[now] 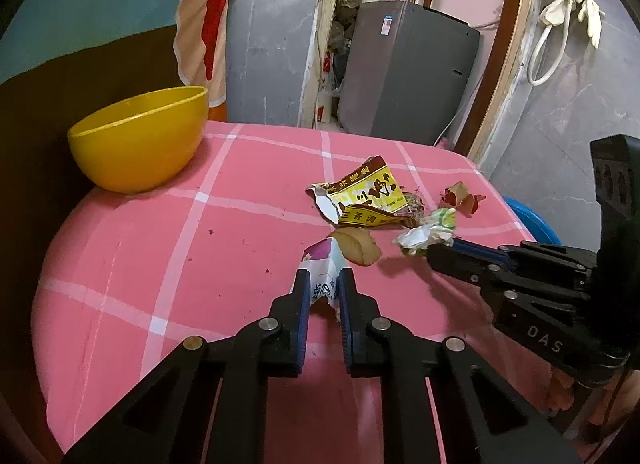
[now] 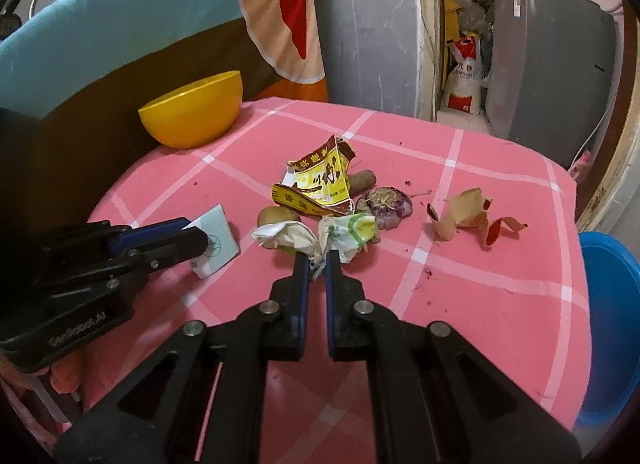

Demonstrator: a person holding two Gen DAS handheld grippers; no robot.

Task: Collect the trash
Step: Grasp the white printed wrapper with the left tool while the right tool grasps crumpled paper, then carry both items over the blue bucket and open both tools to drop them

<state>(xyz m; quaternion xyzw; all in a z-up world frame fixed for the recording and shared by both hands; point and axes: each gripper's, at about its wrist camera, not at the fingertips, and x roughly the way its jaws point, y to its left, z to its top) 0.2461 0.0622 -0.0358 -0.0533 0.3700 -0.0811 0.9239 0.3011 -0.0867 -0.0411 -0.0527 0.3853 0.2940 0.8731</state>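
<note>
My left gripper (image 1: 324, 278) pinches a white torn packet (image 1: 322, 264); my right gripper (image 2: 317, 260) clamps the crumpled wrapper (image 2: 340, 234). Yellow sachet (image 2: 320, 188), potato slice (image 1: 358, 250), peels (image 2: 468, 216) crowd the pink checked cloth (image 2: 480, 284); yellow bowl (image 1: 140, 136) behind.

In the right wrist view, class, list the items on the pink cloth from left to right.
White packet held by the left tool → yellow bowl → potato piece → crumpled wrapper gripped by the right tool → purple onion scrap → brown peelings.
</note>
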